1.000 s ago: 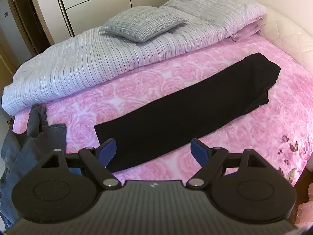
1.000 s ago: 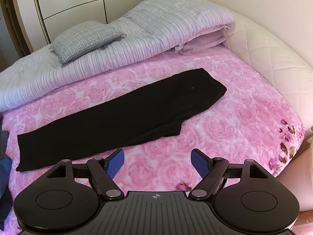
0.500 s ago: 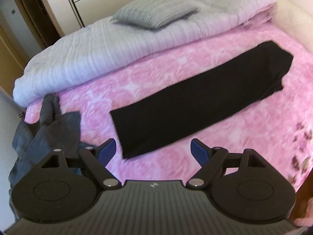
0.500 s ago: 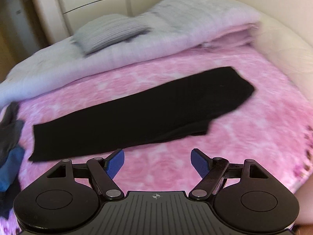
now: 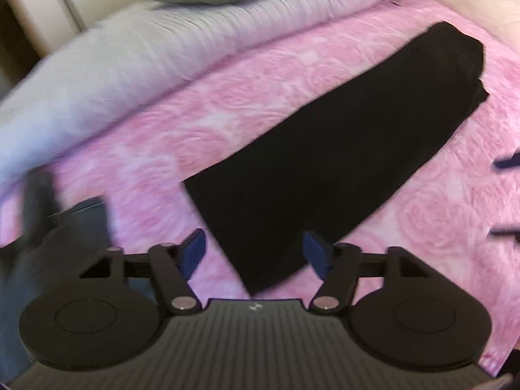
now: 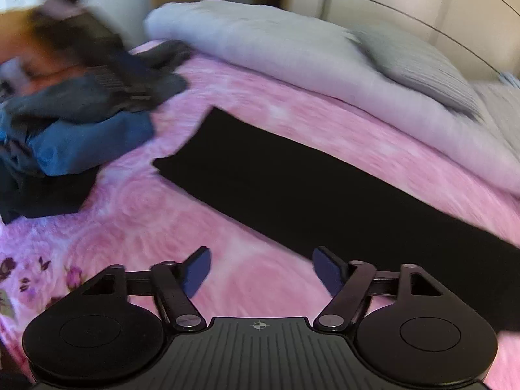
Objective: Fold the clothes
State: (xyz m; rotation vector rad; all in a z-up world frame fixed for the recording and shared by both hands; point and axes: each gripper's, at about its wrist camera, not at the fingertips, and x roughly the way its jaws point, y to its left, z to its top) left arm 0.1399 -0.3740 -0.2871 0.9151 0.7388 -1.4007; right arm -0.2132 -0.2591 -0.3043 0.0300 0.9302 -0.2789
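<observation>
While both descend | black trousers (image 5: 341,149) nearer | jaws closing

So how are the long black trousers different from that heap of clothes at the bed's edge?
The black trousers lie flat and stretched out in one long strip; the heap of clothes is bunched and crumpled. The trousers are all black; the heap mixes blue and grey. Both rest on the pink rose bedspread, and no fingers touch either.

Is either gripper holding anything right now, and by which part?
Nothing is held. The left gripper and right gripper are closing on air above the long black garment.
</observation>
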